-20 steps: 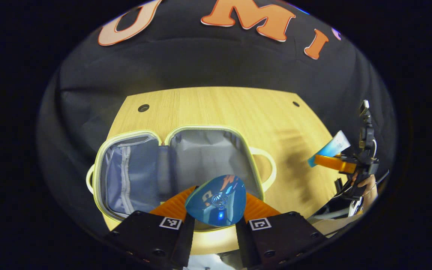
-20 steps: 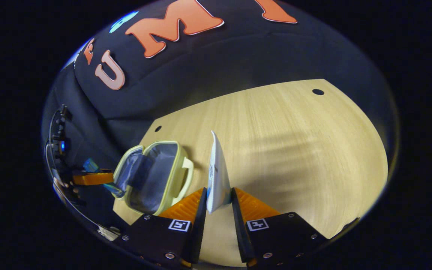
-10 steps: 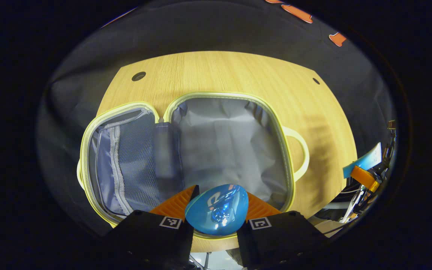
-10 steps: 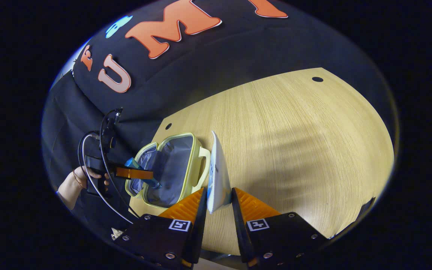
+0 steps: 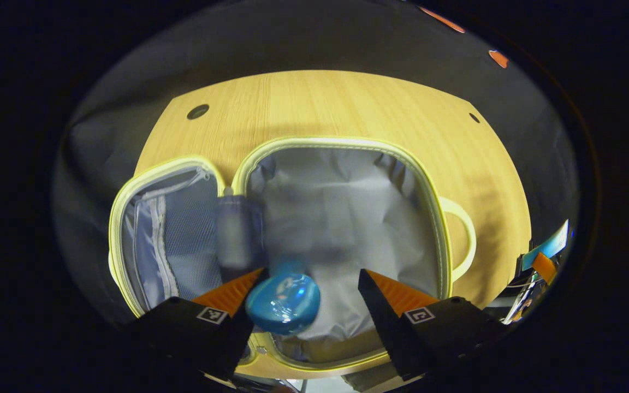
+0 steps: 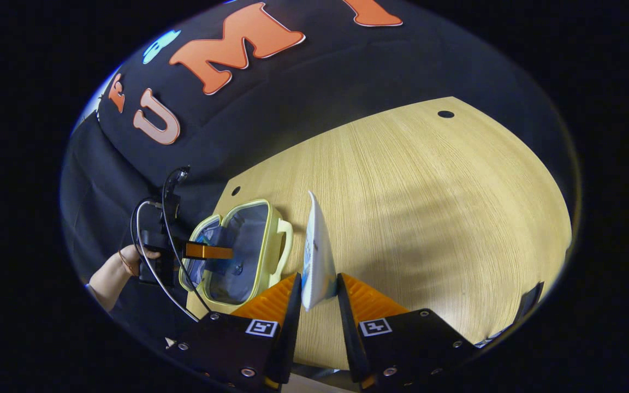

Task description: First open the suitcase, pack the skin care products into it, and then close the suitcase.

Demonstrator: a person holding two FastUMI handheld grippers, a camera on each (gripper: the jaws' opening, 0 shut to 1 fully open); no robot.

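As the left gripper (image 5: 309,284) spreads its jaws over the open suitcase (image 5: 434,202), a blue bottle (image 5: 283,303) sits low-centre; the right gripper (image 6: 317,292) clamps an upright tube (image 6: 317,256).

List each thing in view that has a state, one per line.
suitcase: unzipped, lying open flat on the table.
blue bottle: inside the suitcase, released.
left gripper: open above the suitcase.
white tube: upright, clamped.
right gripper: shut on the white tube.
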